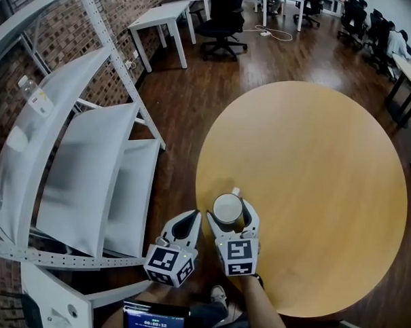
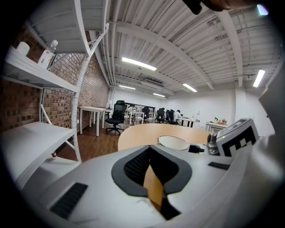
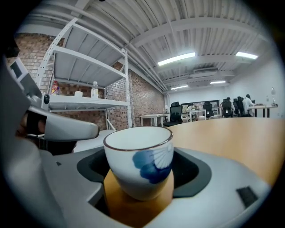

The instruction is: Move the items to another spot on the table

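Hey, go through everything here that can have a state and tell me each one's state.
right gripper: open, cup between its jaws, not clamped
cup: upright, empty, standing on the table
left gripper: shut, nothing between its jaws
bottle: upright on the shelf

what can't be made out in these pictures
White cup with blue flower: left gripper view shows only its rim; the body of the left gripper hides the rest.
Clear plastic bottle on white metal shelf: label too small, left gripper view.
Dark screen, head view's bottom: print too small.
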Tool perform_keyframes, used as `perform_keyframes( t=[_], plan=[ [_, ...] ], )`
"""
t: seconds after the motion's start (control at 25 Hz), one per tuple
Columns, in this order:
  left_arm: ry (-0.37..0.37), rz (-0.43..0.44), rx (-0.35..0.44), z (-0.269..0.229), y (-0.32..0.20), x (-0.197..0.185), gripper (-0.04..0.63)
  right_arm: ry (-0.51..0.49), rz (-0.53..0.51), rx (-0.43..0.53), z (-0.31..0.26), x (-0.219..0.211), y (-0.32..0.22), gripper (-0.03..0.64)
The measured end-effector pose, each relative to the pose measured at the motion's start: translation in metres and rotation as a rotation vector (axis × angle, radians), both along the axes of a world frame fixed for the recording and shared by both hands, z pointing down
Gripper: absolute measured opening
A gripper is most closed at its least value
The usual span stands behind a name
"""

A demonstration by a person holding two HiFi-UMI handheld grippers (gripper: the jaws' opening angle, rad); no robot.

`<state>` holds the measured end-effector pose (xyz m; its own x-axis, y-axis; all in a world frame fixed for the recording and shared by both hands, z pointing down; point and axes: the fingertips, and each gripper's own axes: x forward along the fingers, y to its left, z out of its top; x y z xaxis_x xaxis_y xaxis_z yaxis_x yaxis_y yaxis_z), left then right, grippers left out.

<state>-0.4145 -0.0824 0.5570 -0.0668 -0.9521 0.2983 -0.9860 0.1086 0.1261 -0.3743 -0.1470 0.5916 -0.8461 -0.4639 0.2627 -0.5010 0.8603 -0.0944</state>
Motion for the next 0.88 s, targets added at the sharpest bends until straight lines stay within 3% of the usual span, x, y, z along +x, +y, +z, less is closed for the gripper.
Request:
perform_keyframes(
  t=[0.4,0.88],
  plan=[
    [0.004,-0.023,0.005,-0.005,0.009,0.001,0.003,-0.002,0.0,-0.001,-0.008,0.007,0.002,0.416],
    [-0.019,-0.049,0.069,-0.056,0.016,0.019,0.003,-0.07,-0.011,0.116,-0.087,0.029,0.006,0.415]
  ],
)
